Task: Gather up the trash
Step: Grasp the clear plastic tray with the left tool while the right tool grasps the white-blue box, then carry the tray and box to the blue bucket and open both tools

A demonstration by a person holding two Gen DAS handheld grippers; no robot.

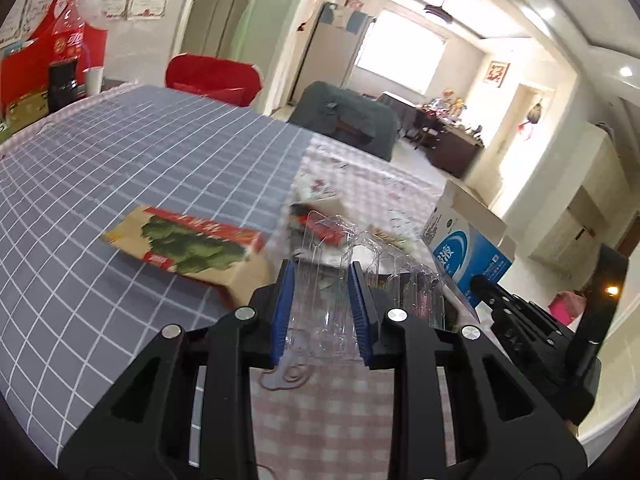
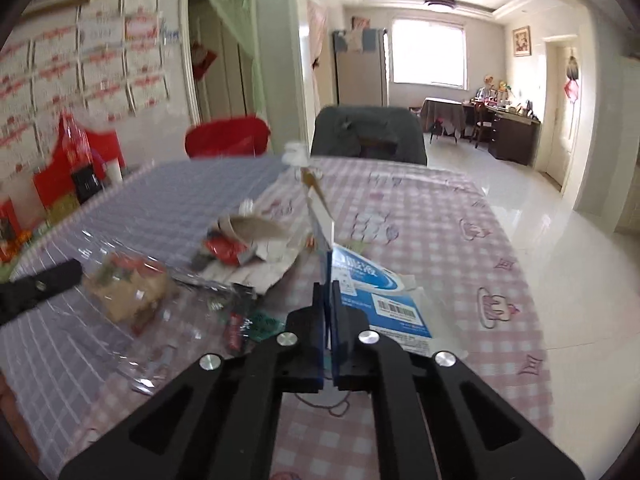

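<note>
Left gripper [image 1: 320, 276] jaws pinching clear plastic tray [image 1: 332, 280]; right gripper [image 2: 327, 292] jaws pressed on blue carton's flap [image 2: 326, 236]. I'd lift both slowly, level.

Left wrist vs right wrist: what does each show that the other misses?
Left wrist only: the left tool closed on a clear plastic tray, and the flat brown carton with green print in full on the blue grid cloth.

Right wrist only: the right tool shut on an upright flap of the blue-and-white box.

Both: that box, the red wrapper scraps and the grey chair.
</note>
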